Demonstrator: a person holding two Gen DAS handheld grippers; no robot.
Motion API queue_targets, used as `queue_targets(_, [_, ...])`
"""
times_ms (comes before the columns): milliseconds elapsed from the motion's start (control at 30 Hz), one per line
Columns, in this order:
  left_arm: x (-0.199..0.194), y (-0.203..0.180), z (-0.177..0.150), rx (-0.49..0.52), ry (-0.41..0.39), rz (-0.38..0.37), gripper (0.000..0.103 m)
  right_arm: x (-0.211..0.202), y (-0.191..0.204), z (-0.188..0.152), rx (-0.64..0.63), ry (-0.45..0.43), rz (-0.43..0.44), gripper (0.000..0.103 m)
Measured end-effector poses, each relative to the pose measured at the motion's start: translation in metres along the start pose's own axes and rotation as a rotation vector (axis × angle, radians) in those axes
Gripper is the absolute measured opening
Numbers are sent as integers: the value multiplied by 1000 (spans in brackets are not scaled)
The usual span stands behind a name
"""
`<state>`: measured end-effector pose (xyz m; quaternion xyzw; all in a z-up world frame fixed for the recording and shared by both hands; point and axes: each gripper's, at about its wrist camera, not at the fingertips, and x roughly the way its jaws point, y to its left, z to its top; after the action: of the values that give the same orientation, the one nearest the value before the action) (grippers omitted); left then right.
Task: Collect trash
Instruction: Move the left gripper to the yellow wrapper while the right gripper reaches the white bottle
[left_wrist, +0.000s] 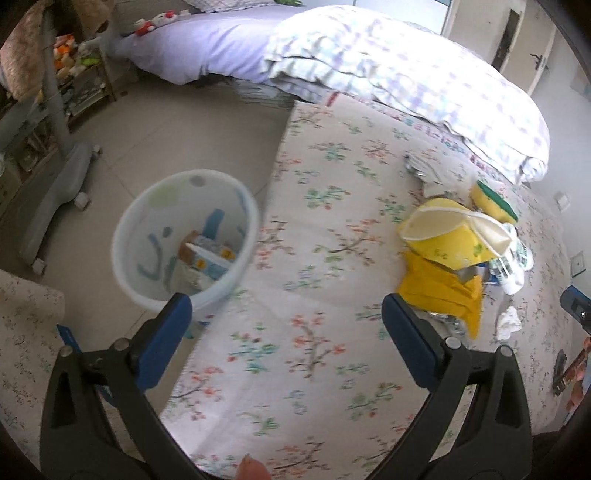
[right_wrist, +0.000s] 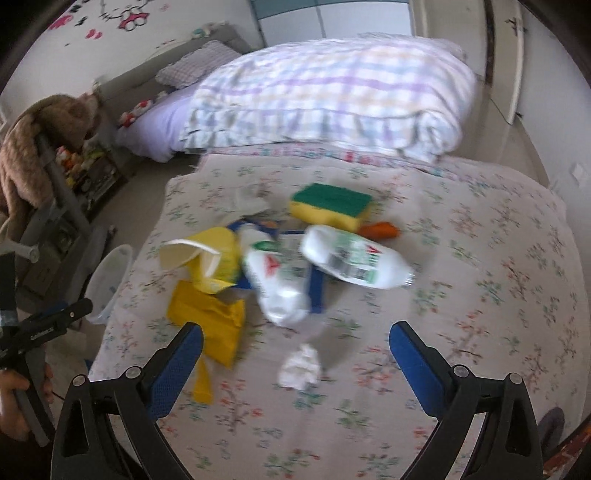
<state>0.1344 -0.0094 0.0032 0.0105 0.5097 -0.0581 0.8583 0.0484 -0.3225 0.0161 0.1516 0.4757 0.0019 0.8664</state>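
On the floral bedspread (right_wrist: 480, 295) the trash sits in one loose pile toward the middle, nearer the bed's left edge: two crushed white plastic bottles (right_wrist: 354, 258) lying on their sides and touching each other, a yellow paper cup (right_wrist: 199, 254) squashed open just left of them, a yellow wrapper (right_wrist: 210, 317) flat below the cup, and a yellow-and-green sponge (right_wrist: 330, 205) behind the bottles on the side toward the folded checked quilt (right_wrist: 332, 96). An orange item just right of the sponge is too blurred to name. A crumpled white tissue (right_wrist: 301, 365) lies apart from the pile, closest to the bed's near edge. The right gripper (right_wrist: 295, 339) hangs above that tissue with jaws spread wide, nothing between the pads, not touching it. The left gripper (left_wrist: 286, 306) is also wide open and empty, over the bed's left edge, with its left finger in front of the bin rim and its right finger near the yellow wrapper. The white trash bin (left_wrist: 147, 229) stands on the tiled floor just beside the bed's left edge, with some packaging already inside; what kind cannot be told. In the right wrist view a hand (right_wrist: 14, 402) holds the left gripper's handle at the far left. Both views are motion-blurred.
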Motion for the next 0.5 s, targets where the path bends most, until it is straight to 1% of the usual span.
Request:
queue_targets(167, [11, -32, 4, 35, 25, -25, 102, 6, -23, -3, 41, 33, -22, 102])
queue_targets(333, [25, -59, 8, 67, 43, -29, 102, 8, -40, -7, 55, 57, -31, 102])
queue_targets(433, [32, -69, 12, 63, 36, -27, 102, 9, -48, -7, 67, 65, -35, 102])
queue_targets(500, [37, -71, 20, 38, 10, -24, 102, 10, -53, -6, 72, 69, -37, 102])
